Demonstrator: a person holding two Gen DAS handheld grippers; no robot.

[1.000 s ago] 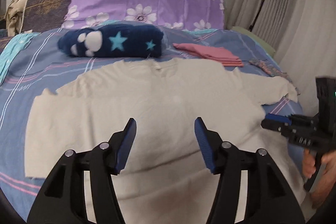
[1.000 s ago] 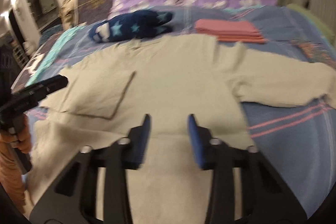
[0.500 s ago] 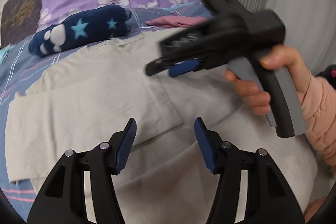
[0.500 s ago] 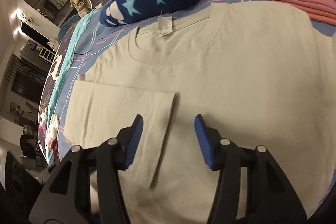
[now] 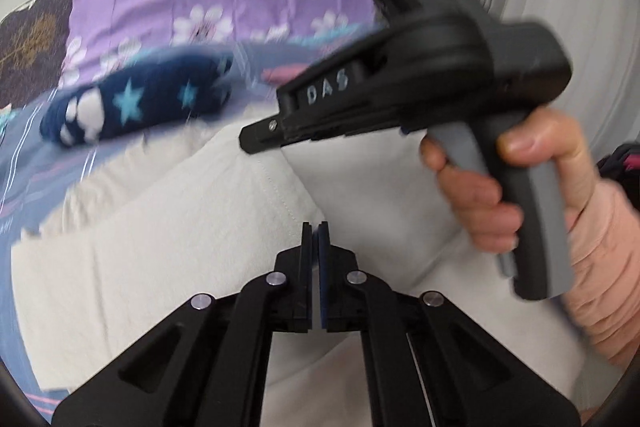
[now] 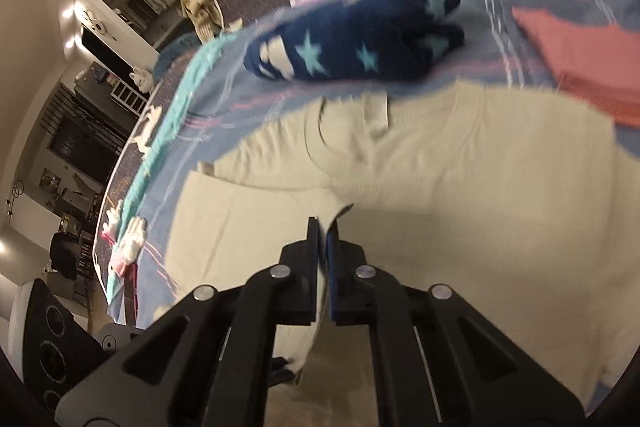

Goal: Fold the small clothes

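Both the left gripper (image 5: 315, 227) and right gripper (image 6: 323, 223) are pinching the cream cotton T-shirt (image 6: 460, 195), jaws just clenched, on the blue striped bedsheet (image 6: 248, 99).

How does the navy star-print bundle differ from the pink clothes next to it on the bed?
The navy star-print bundle is dark with pale blue stars and white patches, while the pink clothes are one plain colour. The bundle is rolled up thick and rounded; the pink clothes lie folded flat. The bundle looks fleecy; the pink fabric looks smooth. Both rest on the blue striped bedsheet, beyond the cream T-shirt, neither held by a gripper.
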